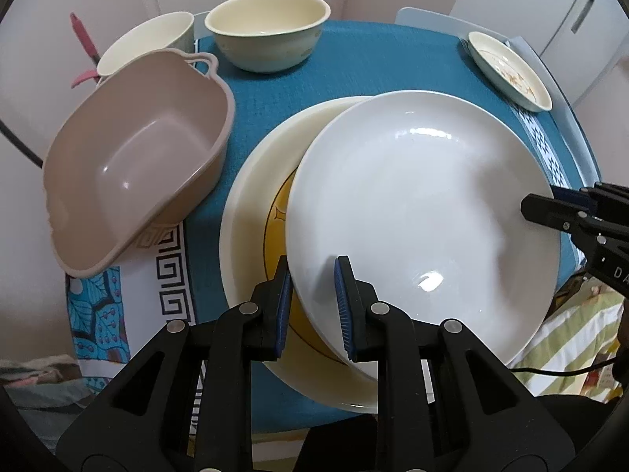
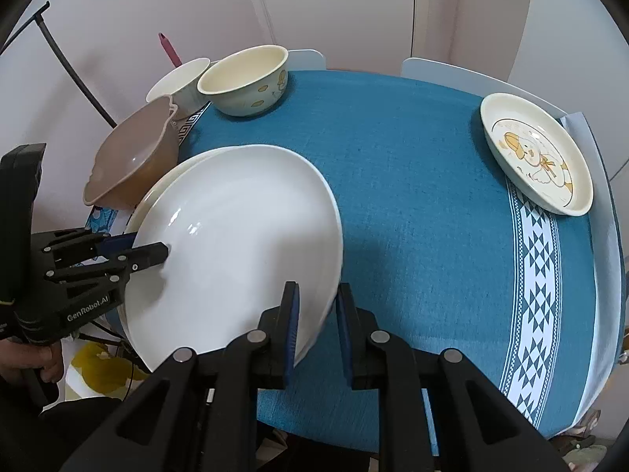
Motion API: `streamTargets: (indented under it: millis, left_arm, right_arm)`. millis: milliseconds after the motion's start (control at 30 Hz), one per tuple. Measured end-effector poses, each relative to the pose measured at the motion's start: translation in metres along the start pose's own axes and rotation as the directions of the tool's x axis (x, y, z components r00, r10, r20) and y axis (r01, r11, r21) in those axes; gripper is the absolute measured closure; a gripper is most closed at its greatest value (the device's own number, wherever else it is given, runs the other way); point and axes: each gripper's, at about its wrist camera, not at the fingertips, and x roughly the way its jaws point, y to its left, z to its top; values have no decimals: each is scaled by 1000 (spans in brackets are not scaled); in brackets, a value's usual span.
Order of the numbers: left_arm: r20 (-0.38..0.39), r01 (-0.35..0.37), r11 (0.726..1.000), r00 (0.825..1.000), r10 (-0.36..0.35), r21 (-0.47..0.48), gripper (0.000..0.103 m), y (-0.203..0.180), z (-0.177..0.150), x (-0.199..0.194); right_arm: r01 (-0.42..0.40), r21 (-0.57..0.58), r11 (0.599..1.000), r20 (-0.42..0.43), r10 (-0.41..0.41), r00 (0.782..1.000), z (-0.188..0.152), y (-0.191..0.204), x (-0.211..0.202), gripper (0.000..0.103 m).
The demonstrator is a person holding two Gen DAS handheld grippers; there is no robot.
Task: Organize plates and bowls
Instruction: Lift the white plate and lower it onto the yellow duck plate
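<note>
Both jaws straddle glossy round white plate [image 1: 412, 212].

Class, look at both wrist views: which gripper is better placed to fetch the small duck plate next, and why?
Probably the right gripper. The duck plate lies at the table's far right, on its side. Both grippers straddle the white plate's rim, but the left gripper would have to cross the whole table.

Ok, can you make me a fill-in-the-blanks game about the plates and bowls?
1. Both grippers reach for the rim of the plain ____ plate.
2. That plate lies on a bigger cream plate with a ____ pattern.
3. The tablecloth is mostly ____.
4. The small plate at the far edge shows a cartoon ____.

Missing words: white; yellow; blue; duck
</note>
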Motion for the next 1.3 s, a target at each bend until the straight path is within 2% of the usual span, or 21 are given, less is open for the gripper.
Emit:
streamTargets:
  millis: [167, 333, 600, 967, 1300]
  left_arm:
    - [-7, -50, 998, 999, 50, 34, 84, -3, -1, 3]
    - [10, -141, 986, 990, 141, 90, 84, -9, -2, 1]
    - [12, -194, 972, 981, 194, 137, 84, -16, -3, 0]
    - [26, -305, 931, 952, 306, 200, 84, -32, -2, -1]
    - [32, -345, 915, 938, 346, 211, 84, -33, -3, -1]
  right_arm:
    - [16, -15, 1000, -1, -16, 1000, -2, 7, 3, 86]
    - [23, -31, 999, -7, -23, 1000, -3, 13, 8, 86]
    - [75, -75, 994, 12, -74, 997, -3, 18, 9, 86]
    - [167, -175, 970, 25, -165, 986, -4, 32, 13, 86]
    - [204, -223, 953, 19, -205, 979, -3, 39, 18, 86]
